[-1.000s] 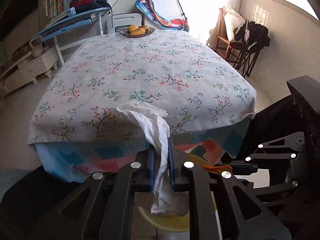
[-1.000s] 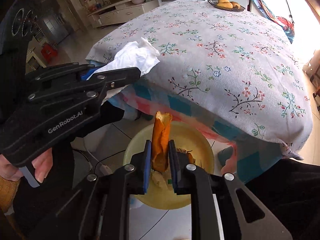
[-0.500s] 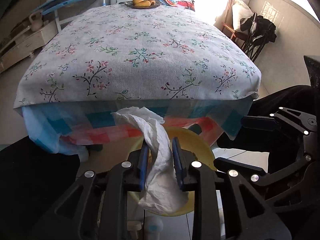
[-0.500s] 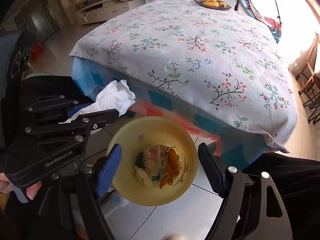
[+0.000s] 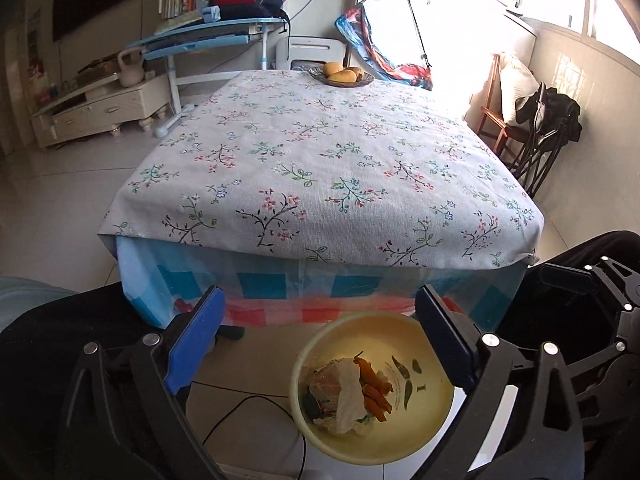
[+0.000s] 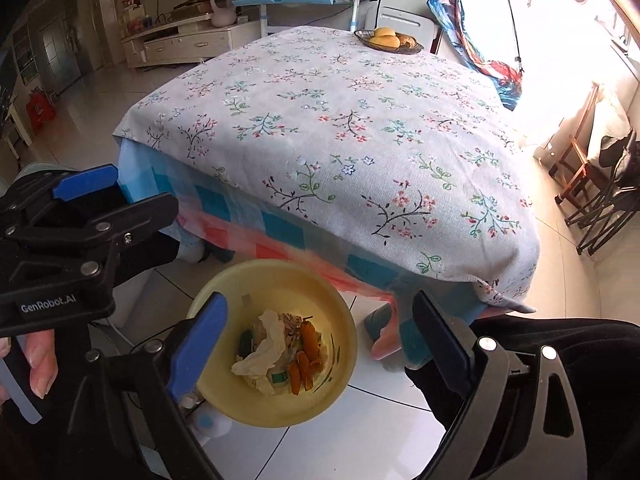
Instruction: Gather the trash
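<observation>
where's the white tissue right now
The white tissue lies crumpled in the yellow bin on the floor below the table's near edge, left of the orange peels in both wrist views.

"GenRobot.AI" on left gripper (image 6: 86,194)

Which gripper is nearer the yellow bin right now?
Roughly even, perhaps right. The right gripper hangs open above the yellow bin; the left gripper is open above its table-side rim.

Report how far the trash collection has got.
Done: white tissue and orange peels lie in the yellow bin. In hand: nothing; left gripper and right gripper are open above it. Left: no trash visible on the table, only a fruit basket.
</observation>
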Action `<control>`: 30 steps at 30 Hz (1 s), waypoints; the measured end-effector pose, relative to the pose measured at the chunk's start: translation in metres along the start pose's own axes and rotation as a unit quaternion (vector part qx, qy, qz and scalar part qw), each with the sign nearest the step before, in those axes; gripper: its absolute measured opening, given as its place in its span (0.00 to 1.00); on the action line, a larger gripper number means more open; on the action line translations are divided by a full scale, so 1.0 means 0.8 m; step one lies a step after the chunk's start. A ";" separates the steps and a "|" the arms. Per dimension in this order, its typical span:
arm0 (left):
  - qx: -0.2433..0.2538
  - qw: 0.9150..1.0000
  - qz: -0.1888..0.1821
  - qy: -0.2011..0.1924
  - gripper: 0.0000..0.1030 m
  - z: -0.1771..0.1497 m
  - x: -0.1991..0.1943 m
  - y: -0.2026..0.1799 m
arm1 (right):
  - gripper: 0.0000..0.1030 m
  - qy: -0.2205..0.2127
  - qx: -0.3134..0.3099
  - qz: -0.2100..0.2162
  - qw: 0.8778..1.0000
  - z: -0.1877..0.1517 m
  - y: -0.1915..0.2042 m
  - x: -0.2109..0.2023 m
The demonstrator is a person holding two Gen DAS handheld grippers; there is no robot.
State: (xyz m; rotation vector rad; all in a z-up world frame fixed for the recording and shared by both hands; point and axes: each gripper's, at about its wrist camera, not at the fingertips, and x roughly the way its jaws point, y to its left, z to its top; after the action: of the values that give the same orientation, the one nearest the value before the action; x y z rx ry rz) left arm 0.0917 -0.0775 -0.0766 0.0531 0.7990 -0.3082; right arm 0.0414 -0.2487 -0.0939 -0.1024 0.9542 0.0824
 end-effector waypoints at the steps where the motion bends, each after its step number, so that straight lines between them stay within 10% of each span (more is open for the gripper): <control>1: -0.001 1.000 0.005 -0.006 0.93 0.001 -0.004 0.001 | 0.90 -0.010 0.002 -0.010 1.000 0.001 0.001 -0.005; 15: -0.006 0.999 0.027 -0.039 0.93 -0.009 -0.046 -0.002 | 0.93 -0.136 0.018 -0.073 0.988 0.005 0.017 -0.070; 30: -0.040 0.997 0.033 -0.058 0.93 -0.026 -0.082 0.014 | 0.93 -0.179 0.010 -0.084 0.980 -0.013 0.037 -0.104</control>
State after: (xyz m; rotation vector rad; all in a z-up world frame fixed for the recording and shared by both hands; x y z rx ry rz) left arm 0.0372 -0.0471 -0.0452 -0.0131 0.6922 -0.2158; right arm -0.0185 -0.2231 -0.0332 -0.1434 0.5838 -0.0647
